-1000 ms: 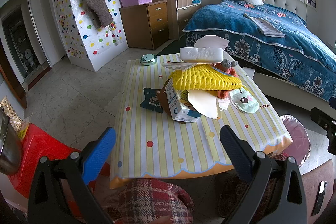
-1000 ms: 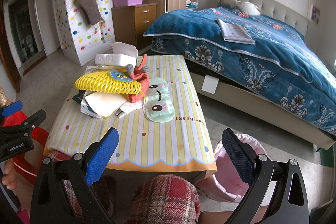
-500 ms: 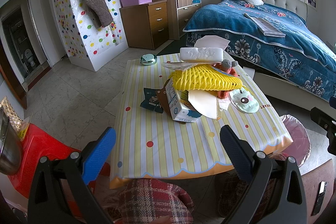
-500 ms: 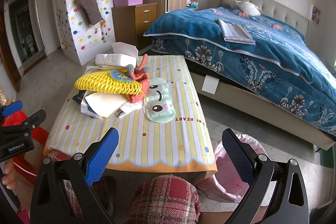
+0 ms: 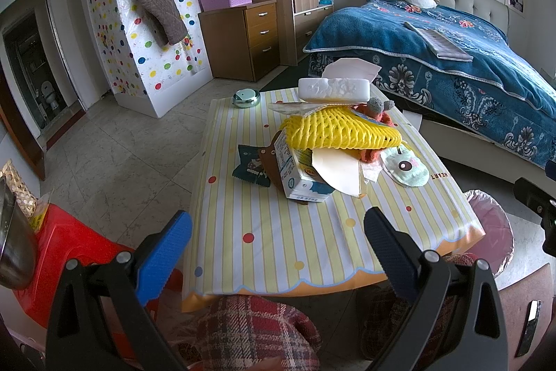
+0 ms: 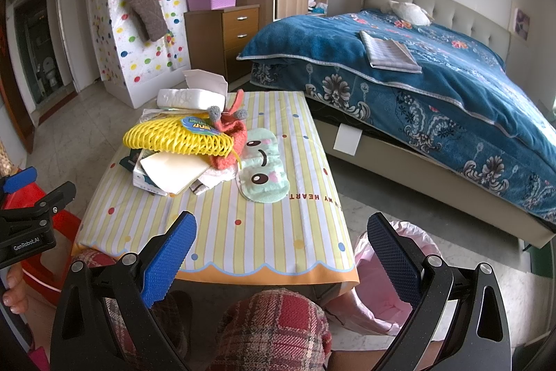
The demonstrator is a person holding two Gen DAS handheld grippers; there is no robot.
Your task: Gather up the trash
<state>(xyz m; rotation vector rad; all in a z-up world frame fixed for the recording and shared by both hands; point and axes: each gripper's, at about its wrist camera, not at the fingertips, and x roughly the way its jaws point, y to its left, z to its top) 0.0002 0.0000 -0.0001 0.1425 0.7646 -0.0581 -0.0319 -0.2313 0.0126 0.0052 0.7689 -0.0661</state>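
A heap of trash lies mid-table on the striped cloth point(image 5: 278, 232): yellow foam fruit netting point(image 5: 340, 131) point(image 6: 177, 138), a small milk carton point(image 5: 299, 172), cream paper point(image 5: 340, 169) point(image 6: 173, 171), a dark snack wrapper point(image 5: 248, 164), and a white foam block point(image 5: 333, 89) point(image 6: 189, 98) behind. A mint face-print pad point(image 6: 262, 172) point(image 5: 405, 167) lies to the right. My left gripper point(image 5: 278, 242) hovers open at the near table edge, holding nothing. My right gripper point(image 6: 281, 246) is open too, empty, over the near edge. A pink-lined bin point(image 6: 392, 287) point(image 5: 490, 232) stands right of the table.
A red plastic stool point(image 5: 62, 252) stands left of the table. A blue-covered bed point(image 6: 434, 86) fills the right side. A small round tin point(image 5: 246, 98) sits at the table's far left corner. The person's plaid-clad knees point(image 6: 274, 329) are just below the grippers.
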